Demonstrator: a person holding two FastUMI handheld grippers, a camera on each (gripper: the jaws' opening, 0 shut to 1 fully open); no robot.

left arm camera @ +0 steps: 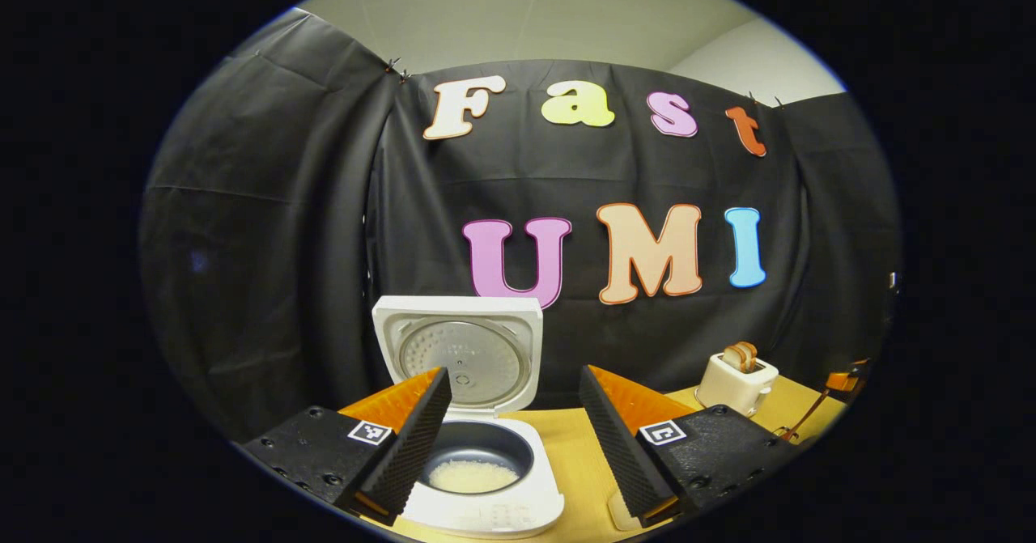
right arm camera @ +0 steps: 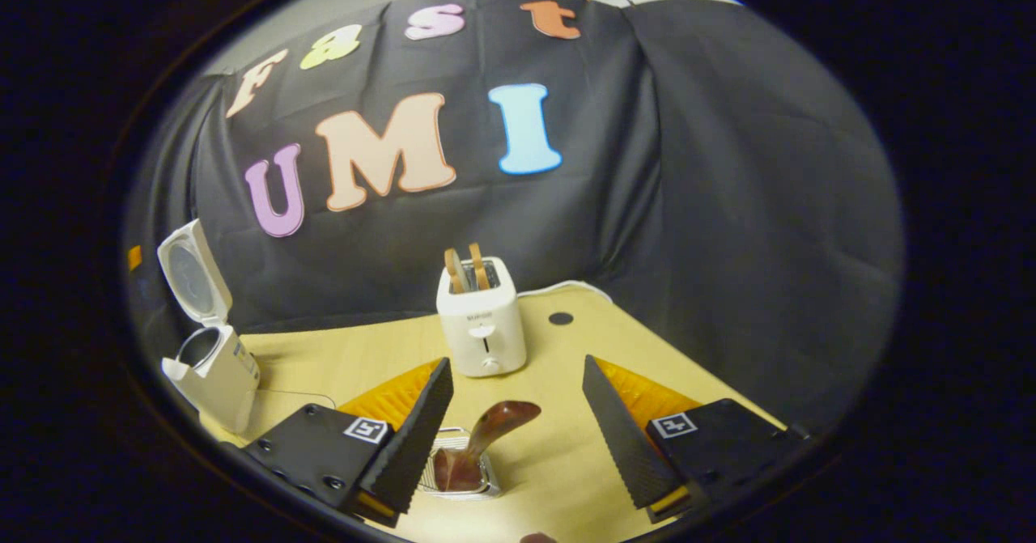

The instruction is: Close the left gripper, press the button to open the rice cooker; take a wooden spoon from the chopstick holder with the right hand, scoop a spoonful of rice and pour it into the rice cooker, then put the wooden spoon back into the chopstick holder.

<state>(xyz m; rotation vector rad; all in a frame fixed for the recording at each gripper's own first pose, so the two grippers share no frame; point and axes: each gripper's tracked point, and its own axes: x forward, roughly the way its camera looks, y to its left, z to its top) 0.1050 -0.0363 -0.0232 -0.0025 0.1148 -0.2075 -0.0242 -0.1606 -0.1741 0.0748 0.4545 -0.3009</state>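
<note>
**Spoon back in the holder, cooker standing open**

Right gripper (right arm camera: 518, 430) is hovering with its jaws spread wide and nothing between them; I am holding it just above the chopstick holder (right arm camera: 460, 472), where the wooden spoon (right arm camera: 490, 434) is leaning, bowl end up. I judge the spoon is already returned, which is why I am gripping nothing. My left gripper (left arm camera: 514, 434) is likewise hanging spread and empty, aimed at the rice cooker (left arm camera: 486, 494).

Going down in size: the table (right arm camera: 364, 357) is carrying everything. The rice cooker is standing at its left end with the lid (left arm camera: 461, 357) tipped upright, so the pot is open for pouring. The toaster (right arm camera: 481, 324) is sitting near the back wall with slices poking up, clear of my working path.

Left gripper view is looking straight into the pot, where a patch of white rice (left arm camera: 473, 476) is lying on the bottom. Right gripper view is catching the cooker (right arm camera: 212, 365) side-on, its inside hidden.
</note>
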